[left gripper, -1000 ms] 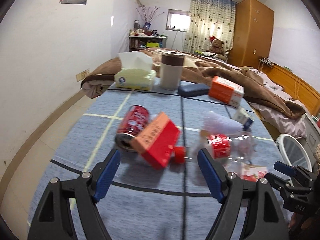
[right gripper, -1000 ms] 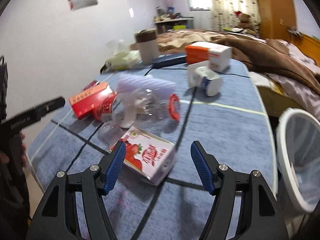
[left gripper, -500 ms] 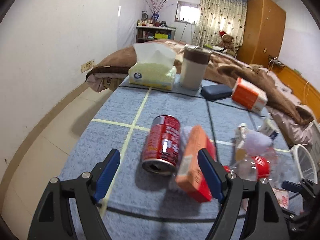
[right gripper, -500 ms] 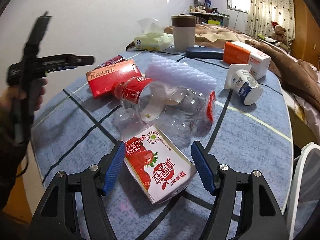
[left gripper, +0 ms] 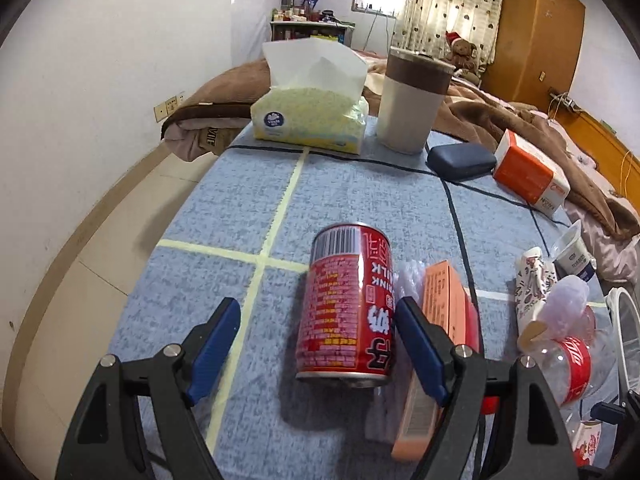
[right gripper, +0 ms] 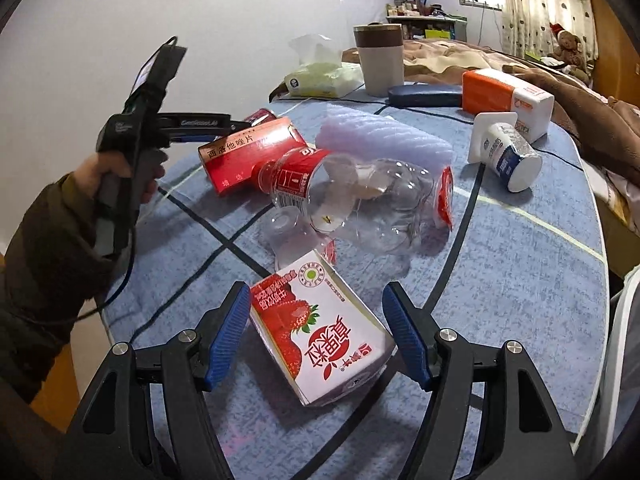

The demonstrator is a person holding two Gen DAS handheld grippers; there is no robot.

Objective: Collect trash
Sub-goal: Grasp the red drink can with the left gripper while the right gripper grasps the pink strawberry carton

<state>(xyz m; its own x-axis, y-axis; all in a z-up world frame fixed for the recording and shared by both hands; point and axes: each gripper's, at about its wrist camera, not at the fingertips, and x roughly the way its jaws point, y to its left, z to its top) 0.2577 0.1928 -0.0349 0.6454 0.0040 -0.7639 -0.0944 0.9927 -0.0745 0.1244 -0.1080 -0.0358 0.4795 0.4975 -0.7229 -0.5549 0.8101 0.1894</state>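
Observation:
A red drink can (left gripper: 348, 304) lies on its side on the blue table cloth (left gripper: 224, 208). My left gripper (left gripper: 318, 346) is open around it, its right pad close to the can and its left pad well apart. A strawberry milk carton (right gripper: 328, 332) lies flat between the fingers of my open right gripper (right gripper: 316, 336), neither pad pressing on it. Just beyond it rests a crushed clear bottle (right gripper: 360, 196) with a red label. In the right wrist view a hand holds the left gripper (right gripper: 236, 124) over the can (right gripper: 262, 114).
A red medicine box (left gripper: 444, 320) and purple foam sheet (right gripper: 380, 140) lie beside the can. Farther back are a yogurt cup (right gripper: 508, 156), orange-white box (right gripper: 504, 94), dark case (left gripper: 460, 160), tumbler (left gripper: 412, 104) and tissue pack (left gripper: 312, 120). A white mesh bin (right gripper: 624, 320) stands off the table's right edge.
My left gripper has swung left and come lower, so the can now sits between its fingers. My right gripper has turned toward the carton, which now fills the gap between its fingers.

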